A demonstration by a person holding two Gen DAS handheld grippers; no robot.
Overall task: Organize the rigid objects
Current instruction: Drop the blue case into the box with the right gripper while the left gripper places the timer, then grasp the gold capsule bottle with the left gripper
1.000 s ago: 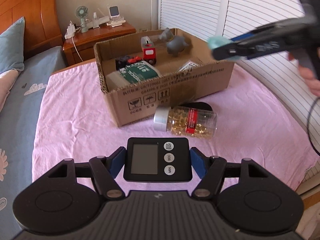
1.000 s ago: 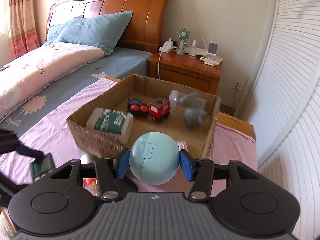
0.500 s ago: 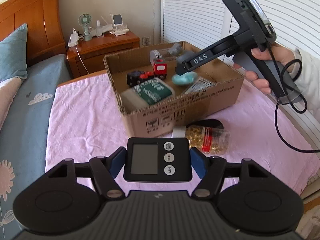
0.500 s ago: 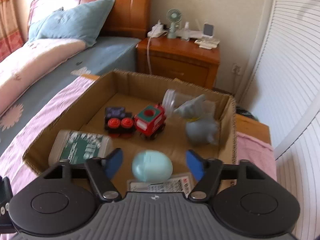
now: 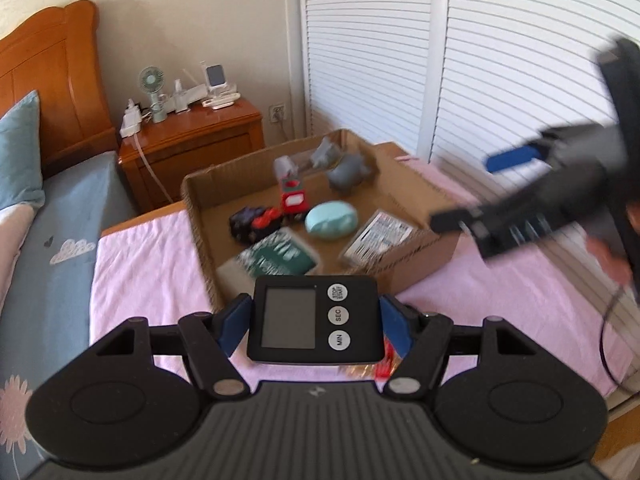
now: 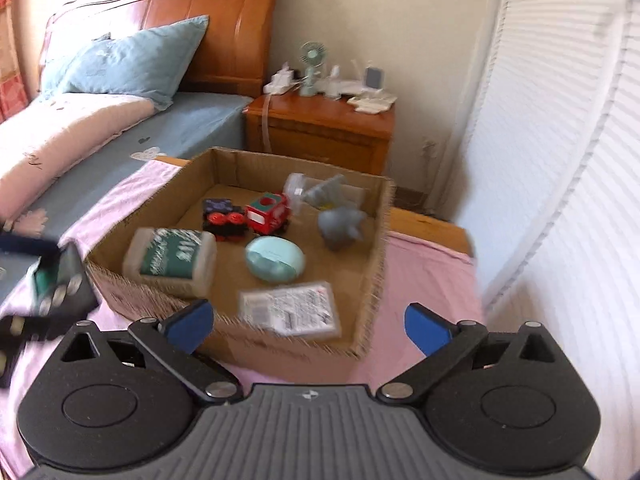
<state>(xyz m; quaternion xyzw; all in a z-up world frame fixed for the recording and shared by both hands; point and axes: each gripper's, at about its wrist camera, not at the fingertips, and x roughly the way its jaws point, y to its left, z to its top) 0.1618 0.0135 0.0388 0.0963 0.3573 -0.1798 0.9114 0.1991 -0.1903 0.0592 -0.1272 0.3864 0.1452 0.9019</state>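
Note:
My left gripper (image 5: 314,326) is shut on a black digital timer (image 5: 312,318) and holds it above the pink cloth, just in front of the cardboard box (image 5: 404,200). The timer also shows at the left of the right wrist view (image 6: 60,280). My right gripper (image 6: 308,326) is open and empty, just short of the box's near wall (image 6: 280,344). The light blue egg-shaped case (image 6: 275,259) lies in the box, also seen in the left wrist view (image 5: 331,219). A capsule bottle (image 5: 372,366) is mostly hidden under my left gripper.
The box holds a green-labelled pack (image 6: 172,260), a red toy train car (image 6: 267,214), a black toy car (image 6: 222,216), a grey toy animal (image 6: 340,226), a clear bottle (image 6: 298,188) and a white packet (image 6: 292,310). A wooden nightstand (image 6: 320,128) stands behind. Louvred doors (image 6: 560,160) are on the right.
My right gripper opened, left the blue case in the box and pulled back above the near wall. My left gripper moved closer to the box with the timer.

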